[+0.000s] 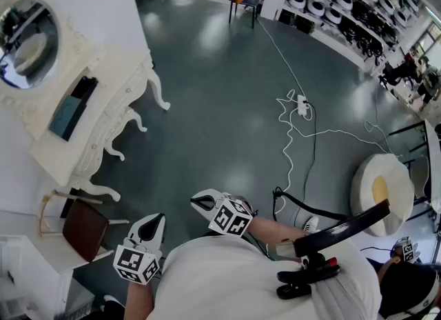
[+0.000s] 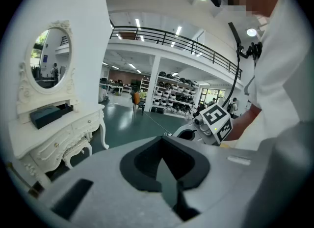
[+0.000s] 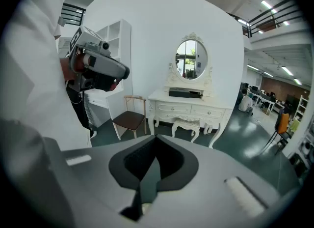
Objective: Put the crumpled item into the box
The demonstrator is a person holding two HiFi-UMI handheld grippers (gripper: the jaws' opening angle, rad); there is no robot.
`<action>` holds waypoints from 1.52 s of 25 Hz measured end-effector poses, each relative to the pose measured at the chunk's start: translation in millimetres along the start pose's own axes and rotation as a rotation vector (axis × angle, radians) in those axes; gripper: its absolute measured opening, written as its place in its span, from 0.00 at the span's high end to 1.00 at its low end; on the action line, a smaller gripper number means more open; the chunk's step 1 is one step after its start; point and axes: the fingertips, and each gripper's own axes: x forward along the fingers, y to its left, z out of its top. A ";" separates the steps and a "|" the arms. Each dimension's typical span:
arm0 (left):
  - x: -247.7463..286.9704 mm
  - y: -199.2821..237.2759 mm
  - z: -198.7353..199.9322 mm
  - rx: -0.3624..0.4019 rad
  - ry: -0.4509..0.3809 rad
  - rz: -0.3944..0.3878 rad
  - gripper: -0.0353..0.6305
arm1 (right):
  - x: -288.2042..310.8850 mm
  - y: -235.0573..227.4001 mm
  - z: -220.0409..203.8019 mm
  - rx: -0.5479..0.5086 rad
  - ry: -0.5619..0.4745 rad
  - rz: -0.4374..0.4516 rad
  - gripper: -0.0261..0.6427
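Hanging close to the person's white shirt (image 1: 241, 277) above the dark teal floor (image 1: 227, 105), the left gripper (image 1: 157, 219) and right gripper (image 1: 198, 203) are both clenched on nothing, well apart from the dark flat box (image 1: 72, 108) lying on the ornate white dressing table (image 1: 110, 87).

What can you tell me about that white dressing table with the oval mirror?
The dressing table looks like white-painted carved wood, with curved legs on the dark floor and knobbed drawers across the front. An oval mirror in an ornate frame rises upright from its back. A dark flat box lies on top below the mirror, and a matching stool sits tucked under the middle.
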 end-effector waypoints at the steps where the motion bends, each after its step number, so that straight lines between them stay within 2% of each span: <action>1: -16.5 8.7 -9.2 -0.002 -0.004 0.000 0.94 | 10.0 12.2 6.3 -0.002 0.000 -0.010 0.96; 6: -97.8 58.0 -62.1 -0.021 -0.019 0.009 0.94 | 60.7 72.8 34.3 -0.002 -0.003 -0.058 0.96; 12: -178.6 107.7 -117.4 -0.077 -0.025 0.063 0.94 | 126.5 139.6 58.7 -0.016 0.016 -0.030 0.96; 15: -203.4 112.9 -132.3 -0.094 -0.025 0.063 0.94 | 136.8 168.1 68.5 -0.016 0.027 -0.019 0.96; 18: -212.7 105.7 -127.4 -0.110 -0.032 0.061 0.94 | 124.9 179.1 76.8 -0.009 0.038 -0.019 0.96; 24: -164.0 135.0 -101.4 -0.092 -0.046 0.030 0.94 | 148.7 116.0 78.5 0.033 0.017 -0.052 0.95; 25: -155.2 143.3 -98.3 -0.090 -0.044 0.034 0.94 | 156.5 103.8 79.5 0.037 0.010 -0.048 0.91; 27: -134.4 165.4 -88.1 -0.095 -0.034 0.047 0.94 | 173.7 72.9 85.3 0.045 -0.005 -0.036 0.88; 32: -76.0 220.8 -35.8 -0.064 -0.010 0.080 0.94 | 205.0 -17.5 110.8 0.028 -0.037 -0.011 0.87; 38: -15.5 261.2 23.0 -0.066 -0.018 0.121 0.94 | 218.6 -104.8 123.0 0.015 -0.045 0.024 0.87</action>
